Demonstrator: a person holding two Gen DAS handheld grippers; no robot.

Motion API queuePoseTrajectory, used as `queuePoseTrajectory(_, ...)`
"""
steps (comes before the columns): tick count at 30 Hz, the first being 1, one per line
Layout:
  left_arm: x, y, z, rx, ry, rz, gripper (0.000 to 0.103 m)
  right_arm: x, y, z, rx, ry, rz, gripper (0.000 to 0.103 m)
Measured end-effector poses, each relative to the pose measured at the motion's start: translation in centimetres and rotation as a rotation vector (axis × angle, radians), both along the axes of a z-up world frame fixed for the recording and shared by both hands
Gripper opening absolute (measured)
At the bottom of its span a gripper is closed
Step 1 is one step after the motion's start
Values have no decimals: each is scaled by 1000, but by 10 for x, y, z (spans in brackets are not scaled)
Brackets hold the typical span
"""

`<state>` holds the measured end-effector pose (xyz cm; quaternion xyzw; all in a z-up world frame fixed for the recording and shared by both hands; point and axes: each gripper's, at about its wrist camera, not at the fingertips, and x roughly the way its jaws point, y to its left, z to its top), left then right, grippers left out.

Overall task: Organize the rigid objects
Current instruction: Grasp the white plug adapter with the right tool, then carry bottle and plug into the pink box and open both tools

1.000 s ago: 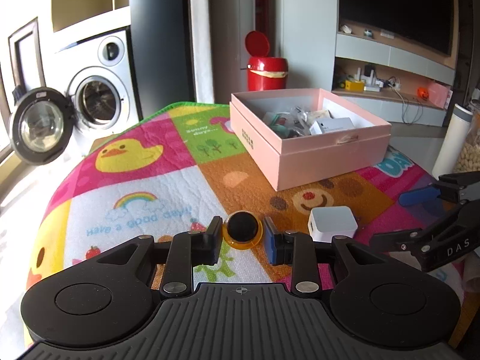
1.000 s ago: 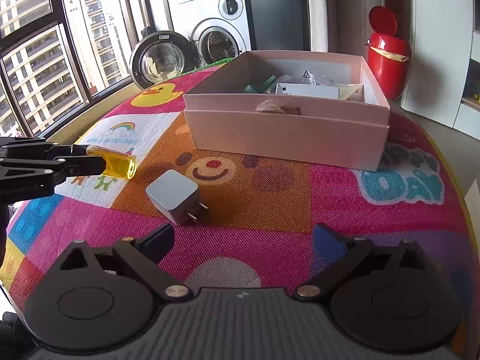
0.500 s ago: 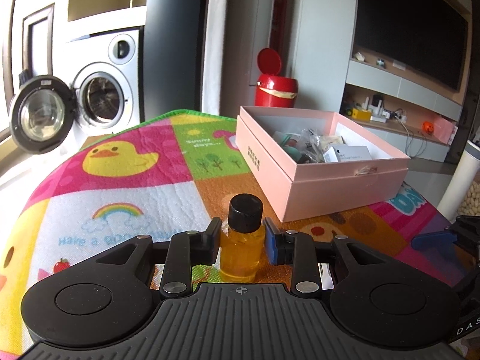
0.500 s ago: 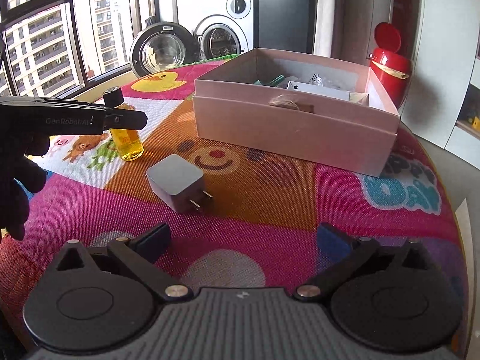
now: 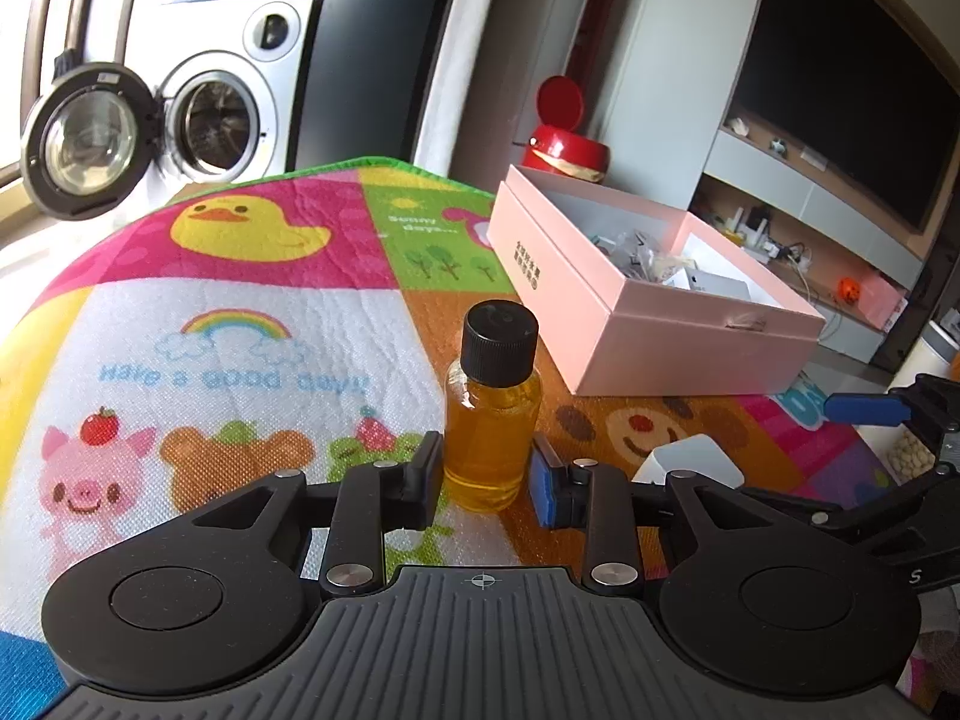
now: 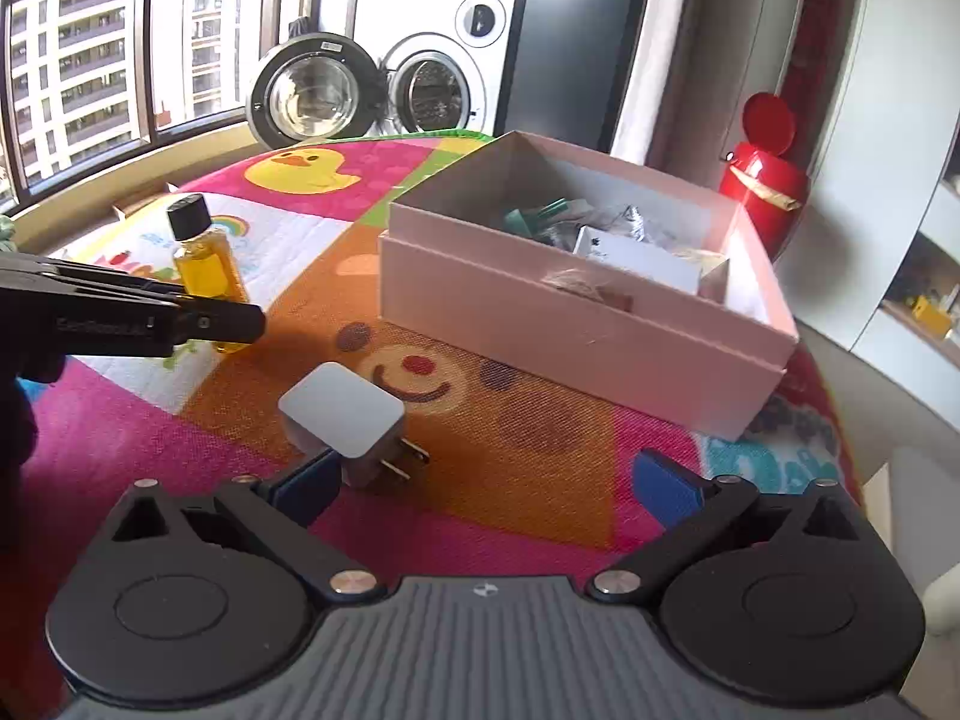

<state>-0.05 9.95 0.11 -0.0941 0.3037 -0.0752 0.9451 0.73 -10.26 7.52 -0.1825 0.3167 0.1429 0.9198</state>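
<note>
A small bottle of yellow liquid with a black cap (image 5: 492,414) stands upright on the colourful mat; it also shows in the right wrist view (image 6: 207,267). My left gripper (image 5: 487,483) is open, its pads just off the bottle on either side. A white plug adapter (image 6: 342,414) lies on the mat just ahead of my right gripper (image 6: 486,483), which is open and empty, with its left finger beside the adapter. The adapter also shows in the left wrist view (image 5: 690,462). An open pink box (image 6: 576,324) holding several items sits beyond; it shows in the left view too (image 5: 636,312).
The colourful play mat (image 5: 252,312) covers the table. A washing machine with its door open (image 6: 372,96) stands behind. A red bin (image 6: 762,174) is behind the box. The table edge drops off to the right (image 6: 852,438).
The left gripper turned the bottle upright, set it on the mat, and its jaws have opened slightly off it. The right gripper moved closer to the adapter.
</note>
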Motion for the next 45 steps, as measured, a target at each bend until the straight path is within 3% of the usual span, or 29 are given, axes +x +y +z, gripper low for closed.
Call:
queuePoseTrajectory(2,0,-2,0,8,-1,-1,34,1,-8,1,-21,-44,-33,102)
queuePoseTrajectory(7,1,-1,-1,4,-2,-1,34,1,-21,13,203,78,49,102)
queuePoseTrajectory(11,1,-1,-1,0,-3,0,34,5,2,7,207,99,105,101)
queuePoseTrajectory(14,0,-1,2,7,-12,3,34,11,19,0,184,124,144,93)
queuePoseTrajectory(19,0,-9,11,80,-64,0,34,22,28,-3,215,172,168,87)
queuePoseTrajectory(21,2,-10,14,99,-70,2,34,24,31,-4,211,190,175,68)
queuePoseTrajectory(23,4,-10,16,101,-74,3,34,21,30,-3,214,186,186,60)
queuePoseTrajectory(32,0,-15,25,146,-66,-13,33,-2,21,4,170,135,203,60)
queuePoseTrajectory(38,-15,-26,34,173,-74,-87,33,-21,-2,23,158,87,197,60)
queuePoseTrajectory(41,-30,-33,44,169,-104,-135,33,-33,-21,35,147,58,185,60)
queuePoseTrajectory(45,-35,-41,81,129,-196,-187,32,-45,-47,57,160,1,142,60)
